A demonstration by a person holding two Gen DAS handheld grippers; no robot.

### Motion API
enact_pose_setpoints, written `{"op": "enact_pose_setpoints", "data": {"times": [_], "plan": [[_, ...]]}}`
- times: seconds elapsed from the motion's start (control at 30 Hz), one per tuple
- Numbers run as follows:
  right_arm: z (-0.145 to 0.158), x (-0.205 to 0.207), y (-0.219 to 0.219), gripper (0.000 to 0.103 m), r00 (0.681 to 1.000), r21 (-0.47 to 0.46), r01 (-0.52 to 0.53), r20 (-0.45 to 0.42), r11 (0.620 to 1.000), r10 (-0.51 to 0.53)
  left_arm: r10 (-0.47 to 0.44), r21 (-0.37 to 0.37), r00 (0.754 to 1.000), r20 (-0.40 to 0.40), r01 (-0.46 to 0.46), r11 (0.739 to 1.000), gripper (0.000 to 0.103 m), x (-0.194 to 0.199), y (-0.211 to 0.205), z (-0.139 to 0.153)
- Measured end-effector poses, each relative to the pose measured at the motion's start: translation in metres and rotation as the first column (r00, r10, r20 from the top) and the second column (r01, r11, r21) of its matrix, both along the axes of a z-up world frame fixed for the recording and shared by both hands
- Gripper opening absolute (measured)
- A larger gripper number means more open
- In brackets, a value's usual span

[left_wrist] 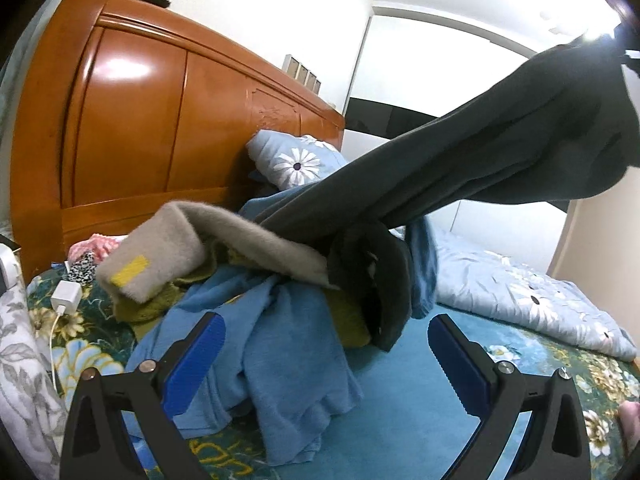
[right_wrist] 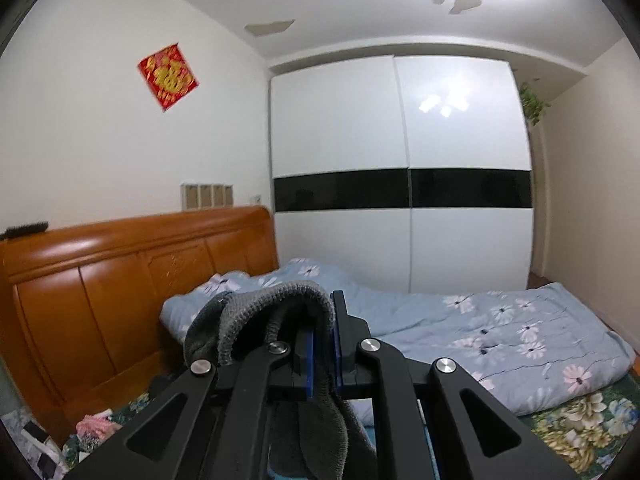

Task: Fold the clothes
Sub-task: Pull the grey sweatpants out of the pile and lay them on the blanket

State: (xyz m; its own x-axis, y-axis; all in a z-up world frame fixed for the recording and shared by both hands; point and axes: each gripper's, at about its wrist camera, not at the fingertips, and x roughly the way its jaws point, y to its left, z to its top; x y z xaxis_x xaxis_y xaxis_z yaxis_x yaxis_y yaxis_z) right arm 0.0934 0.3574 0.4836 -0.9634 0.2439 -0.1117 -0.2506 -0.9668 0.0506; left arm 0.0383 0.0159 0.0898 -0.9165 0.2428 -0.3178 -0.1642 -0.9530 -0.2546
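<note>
A dark grey garment [left_wrist: 460,164] stretches from the clothes pile on the bed up to the top right, where my right gripper holds it high. In the right wrist view my right gripper [right_wrist: 323,344] is shut on the garment's ribbed grey edge [right_wrist: 272,312], which bunches over the fingers. My left gripper [left_wrist: 324,344] is open and empty, low over a crumpled light blue garment [left_wrist: 280,360]. A beige fleece piece [left_wrist: 180,248] with a yellow tag and an olive green garment [left_wrist: 148,304] lie in the same pile.
An orange wooden headboard [left_wrist: 140,120] stands at the left. A light blue floral quilt [left_wrist: 520,296] lies at the right. A white charger with cable [left_wrist: 66,296] sits on the floral sheet. A white wardrobe [right_wrist: 400,176] stands behind the bed.
</note>
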Motion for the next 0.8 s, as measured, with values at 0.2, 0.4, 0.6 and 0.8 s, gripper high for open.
{"op": "enact_pose_setpoints", "data": {"times": [0.2, 0.4, 0.6, 0.8], "plan": [[0.034, 0.055, 0.039, 0.007, 0.991, 0.032, 0.106, -0.086, 0.994, -0.103, -0.04, 0.003, 0.999, 0.01, 0.04, 0.999, 0.103, 0.001, 0.02, 0.002], [0.041, 0.123, 0.092, 0.007, 0.96, 0.031, 0.26, -0.12, 0.965, -0.254, -0.101, -0.032, 0.995, 0.01, 0.101, 0.994, 0.103, 0.012, 0.045, 0.003], [0.034, 0.205, 0.153, 0.007, 0.865, 0.033, 0.494, -0.119, 0.869, -0.487, -0.15, -0.051, 0.988, 0.026, 0.151, 0.987, 0.103, 0.015, 0.069, 0.004], [-0.018, 0.248, 0.19, 0.008, 0.799, 0.12, 0.596, 0.012, 0.794, -0.602, -0.185, -0.111, 0.981, 0.061, 0.191, 0.975, 0.103, 0.007, 0.1, -0.004]]}}
